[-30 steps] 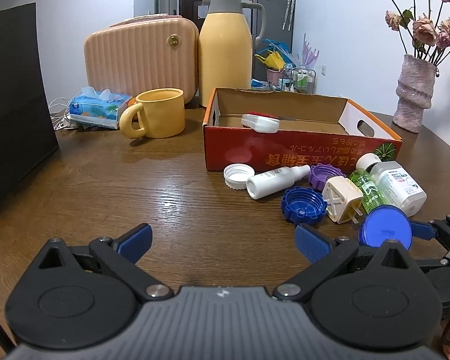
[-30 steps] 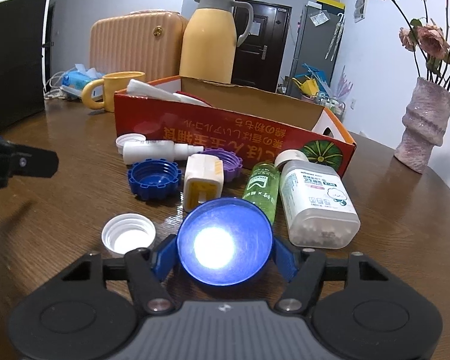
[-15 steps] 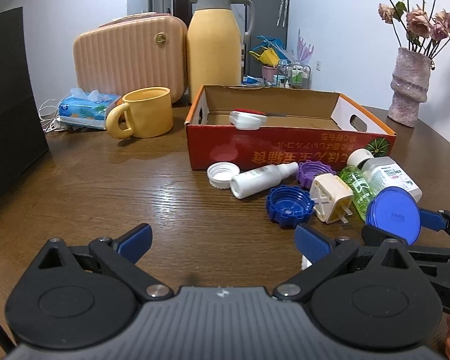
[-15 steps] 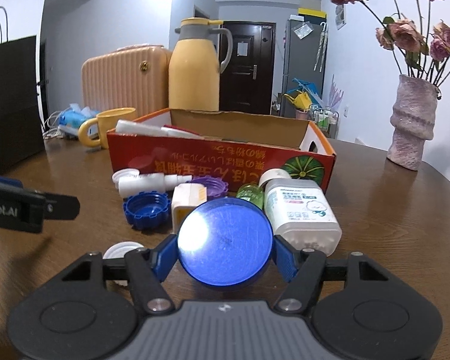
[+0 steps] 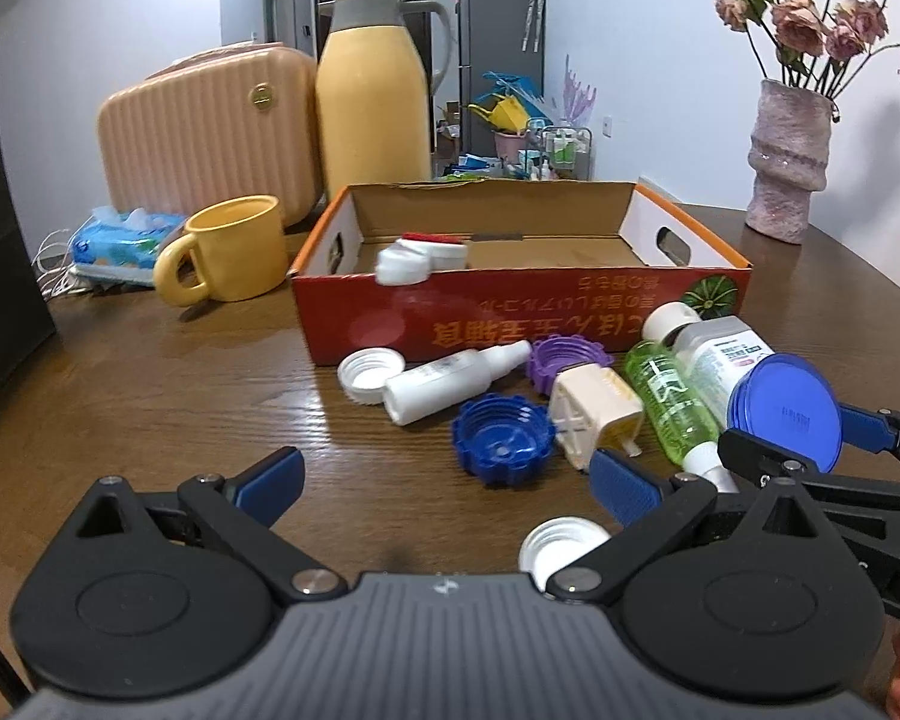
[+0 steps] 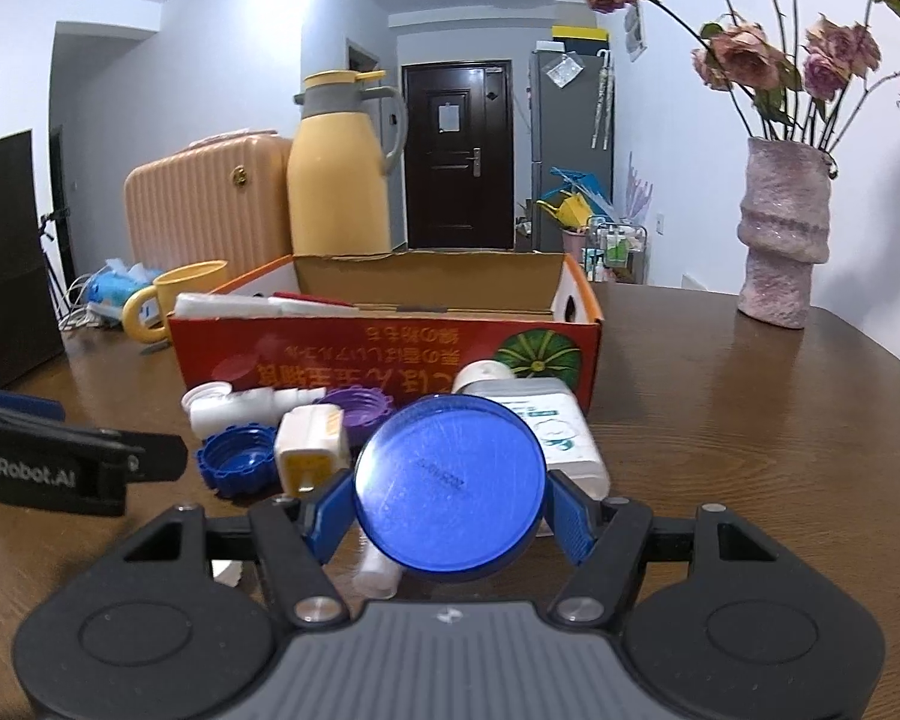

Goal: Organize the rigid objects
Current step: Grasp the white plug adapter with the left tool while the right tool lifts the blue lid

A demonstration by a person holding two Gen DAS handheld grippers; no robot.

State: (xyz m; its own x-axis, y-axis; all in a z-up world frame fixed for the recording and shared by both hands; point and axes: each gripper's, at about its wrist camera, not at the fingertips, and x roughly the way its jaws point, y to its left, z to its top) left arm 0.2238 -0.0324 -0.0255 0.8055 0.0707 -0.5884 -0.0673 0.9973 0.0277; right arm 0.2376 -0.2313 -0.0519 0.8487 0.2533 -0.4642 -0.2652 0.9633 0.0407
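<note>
The right tongs (image 6: 450, 507) are clamped on a round blue lid (image 6: 449, 487), one blue pad pressing each side of its rim, so the disc stands nearly upright with its flat face toward the camera, held clear above the bench (image 6: 750, 450). The left tongs (image 5: 447, 477) stand wide apart with nothing between the pads (a white cap (image 5: 561, 546) lies on the bench just under the right-hand pad, untouched).

What the coming move turns on is the red cardboard box (image 6: 384, 354): in the right wrist view it sits straight ahead of the held lid, in the middle of the frame, its open top facing up and its long side running left to right across the view. Between lid and box lies the row of loose pieces: a white pill bottle (image 6: 546, 420), a purple cap (image 6: 357, 408), a cream plug (image 6: 309, 450), a blue ridged cap (image 6: 234, 459). So the lid likely has to travel forward over these and over the near wall. The right hand, already loaded, is the one placed for it.
</note>
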